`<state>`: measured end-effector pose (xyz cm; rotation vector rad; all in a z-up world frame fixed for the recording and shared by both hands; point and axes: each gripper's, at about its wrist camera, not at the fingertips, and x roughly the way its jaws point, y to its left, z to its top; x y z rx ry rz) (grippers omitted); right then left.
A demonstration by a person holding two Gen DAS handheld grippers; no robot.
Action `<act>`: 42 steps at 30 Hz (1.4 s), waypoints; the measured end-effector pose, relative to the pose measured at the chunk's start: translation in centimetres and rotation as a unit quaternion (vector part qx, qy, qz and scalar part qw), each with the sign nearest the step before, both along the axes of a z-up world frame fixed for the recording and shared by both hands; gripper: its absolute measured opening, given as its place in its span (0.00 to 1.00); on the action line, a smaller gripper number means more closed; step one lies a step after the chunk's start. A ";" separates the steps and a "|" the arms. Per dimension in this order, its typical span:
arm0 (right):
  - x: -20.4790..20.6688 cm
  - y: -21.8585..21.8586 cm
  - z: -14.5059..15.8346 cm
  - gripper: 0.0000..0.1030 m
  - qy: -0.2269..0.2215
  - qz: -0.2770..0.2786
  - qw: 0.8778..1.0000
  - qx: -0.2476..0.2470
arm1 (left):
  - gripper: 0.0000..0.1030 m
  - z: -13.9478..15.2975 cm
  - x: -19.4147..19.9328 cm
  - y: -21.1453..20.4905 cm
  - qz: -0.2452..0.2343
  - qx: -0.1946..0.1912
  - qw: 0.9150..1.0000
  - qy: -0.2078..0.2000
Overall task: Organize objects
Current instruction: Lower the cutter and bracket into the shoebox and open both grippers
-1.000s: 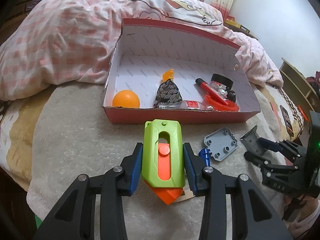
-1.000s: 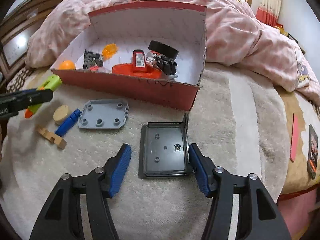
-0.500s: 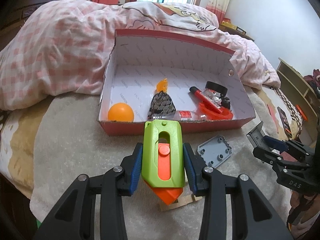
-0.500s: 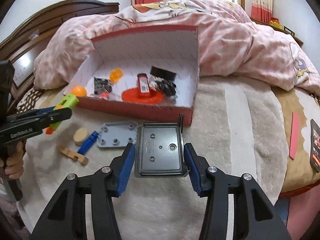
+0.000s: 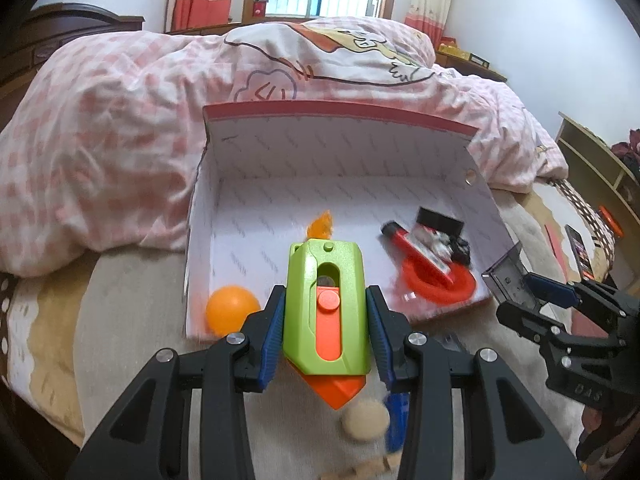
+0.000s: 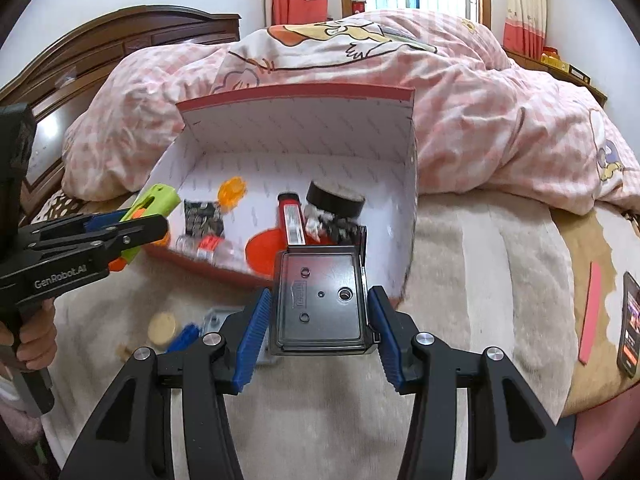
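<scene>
Clamping green toy knife [image 5: 325, 308] in left hand-held gripper [image 5: 326, 336], above box [image 5: 340, 120]

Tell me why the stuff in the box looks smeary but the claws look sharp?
Left wrist view: the box contents streak with motion blur, while the left claw and green toy stay crisp. Right wrist view: the same smear in the box, sharp black tray, edges bent by the fisheye lens.

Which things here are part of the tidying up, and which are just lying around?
Part of the tidying:
green toy in the left gripper
black tray in the right gripper
red box
wooden disc, blue piece, grey plate on the blanket

Just lying about:
pink quilt
phone
pink strip
</scene>
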<state>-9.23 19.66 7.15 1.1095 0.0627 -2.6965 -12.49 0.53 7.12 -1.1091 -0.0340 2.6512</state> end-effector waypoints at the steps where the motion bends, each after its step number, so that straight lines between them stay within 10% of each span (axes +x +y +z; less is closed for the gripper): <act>1: -0.4 -0.1 0.1 0.49 0.001 0.000 1.000 0.000 | 0.37 0.0 -0.6 0.1 0.002 -0.002 1.000 -0.001; 42: -8.4 -1.7 -1.1 0.49 0.021 -0.029 0.999 0.020 | 0.51 -2.0 -8.5 0.9 0.053 -0.053 0.997 -0.007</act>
